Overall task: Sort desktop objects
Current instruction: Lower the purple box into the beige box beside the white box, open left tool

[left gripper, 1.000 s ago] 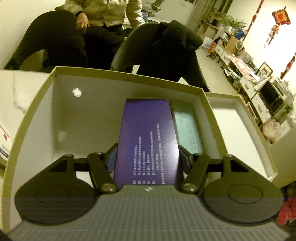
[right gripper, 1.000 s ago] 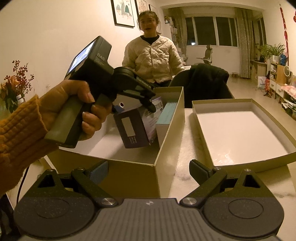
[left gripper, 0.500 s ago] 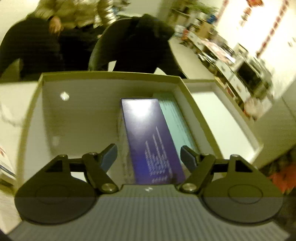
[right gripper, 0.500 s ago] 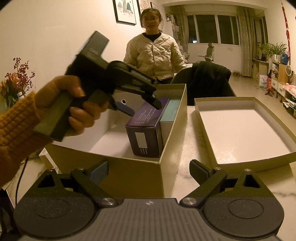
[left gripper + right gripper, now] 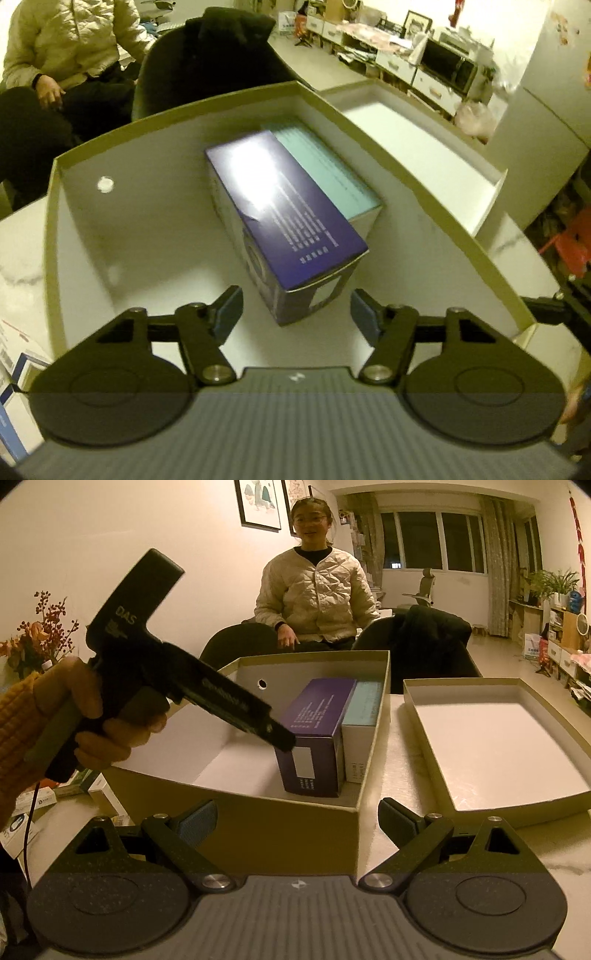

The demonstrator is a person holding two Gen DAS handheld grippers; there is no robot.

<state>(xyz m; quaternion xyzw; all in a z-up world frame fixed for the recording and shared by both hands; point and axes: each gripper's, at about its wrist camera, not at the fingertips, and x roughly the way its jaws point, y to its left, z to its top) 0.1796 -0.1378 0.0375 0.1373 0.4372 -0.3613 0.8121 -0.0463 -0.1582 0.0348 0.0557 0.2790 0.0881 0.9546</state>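
Observation:
A purple carton [image 5: 291,214] stands in the open cardboard box [image 5: 166,114], pressed against a teal carton [image 5: 325,173] on its right. My left gripper [image 5: 295,301] hovers over the purple carton's near end. Its jaws are closing, and the pads stand clear of the carton on both sides. From the right wrist view, the left gripper [image 5: 284,740] reaches over the cardboard box [image 5: 258,834] to the purple carton [image 5: 317,716], with the teal carton [image 5: 364,716] beside it. My right gripper [image 5: 297,808] is open and holds nothing, just outside the box's near wall.
The box's shallow lid [image 5: 498,746] lies open side up to the right. Small cartons [image 5: 40,797] sit on the table at the left. A person [image 5: 314,598] sits across the table, beside a chair draped with a dark coat [image 5: 424,638].
The left gripper let go of the purple carton, which now stands on the box floor beside the teal one. The gripper rolled and drew back a little. The right gripper kept still.

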